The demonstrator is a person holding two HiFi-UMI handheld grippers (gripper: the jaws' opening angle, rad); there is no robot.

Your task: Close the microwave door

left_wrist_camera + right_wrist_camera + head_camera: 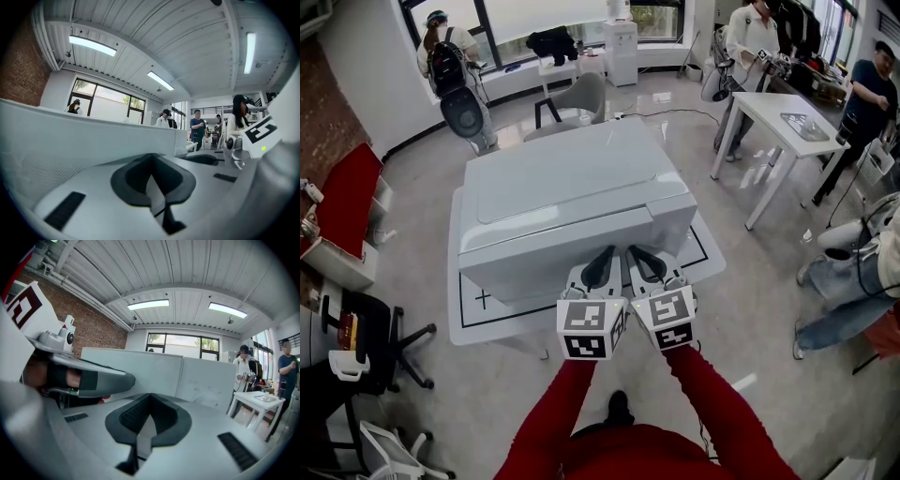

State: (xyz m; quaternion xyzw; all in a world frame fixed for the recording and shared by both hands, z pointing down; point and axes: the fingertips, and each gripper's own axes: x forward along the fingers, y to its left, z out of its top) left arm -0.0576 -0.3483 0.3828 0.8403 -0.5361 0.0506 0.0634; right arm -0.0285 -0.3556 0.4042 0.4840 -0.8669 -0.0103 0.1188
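Observation:
A white microwave stands on a low white board marked with a black outline. Its front faces me, and the door looks flush with the body. My left gripper and right gripper sit side by side, tips close to the microwave's front near its middle. Both are shut with nothing between the jaws. In the left gripper view the shut left gripper points at the door panel. In the right gripper view the shut right gripper faces the seam between door and control panel.
A white table stands at the back right with people around it. A seated person is close on the right. An office chair and red seats are at the left, and a grey chair stands behind the microwave.

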